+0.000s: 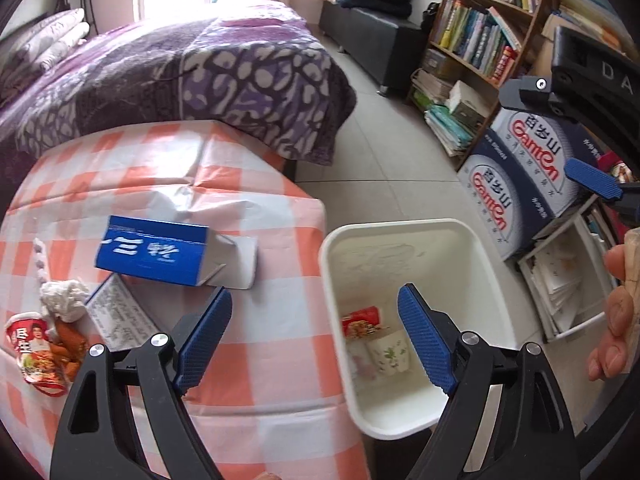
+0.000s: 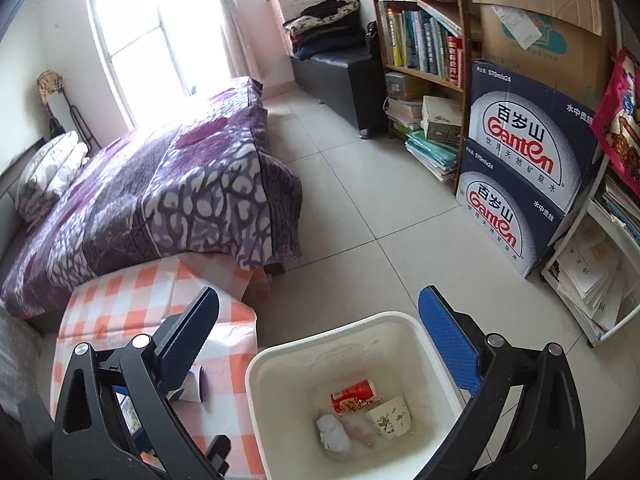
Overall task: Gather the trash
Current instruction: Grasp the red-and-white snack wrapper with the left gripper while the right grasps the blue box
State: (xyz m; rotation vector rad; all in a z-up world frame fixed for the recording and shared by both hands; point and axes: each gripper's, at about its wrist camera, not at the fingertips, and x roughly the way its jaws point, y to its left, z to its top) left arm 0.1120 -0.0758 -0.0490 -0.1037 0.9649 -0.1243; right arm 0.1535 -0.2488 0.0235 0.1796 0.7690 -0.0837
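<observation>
Both grippers hung released and empty — left gripper [image 1: 316, 334], right gripper [image 2: 320, 344] — over the white bin [image 1: 404, 228]. Next: straddle the blue carton [image 1: 154, 254] mid-surface squarely — across its narrow faces.

Counting by kind: one white bin [image 2: 280, 364] sitting on the floor, holding four bits of trash – one red can [image 2: 352, 394], one paper cup [image 2: 388, 416], one crumpled tissue [image 2: 334, 434], one pale wrapper [image 2: 358, 428]
Lying on the checked table [image 1: 260, 332]: one blue carton [image 1: 156, 254], one leaflet [image 1: 120, 312], one tissue wad [image 1: 64, 300], one red snack wrapper [image 1: 34, 352]
Standing by the shelves: two water cases [image 2: 524, 148]
</observation>
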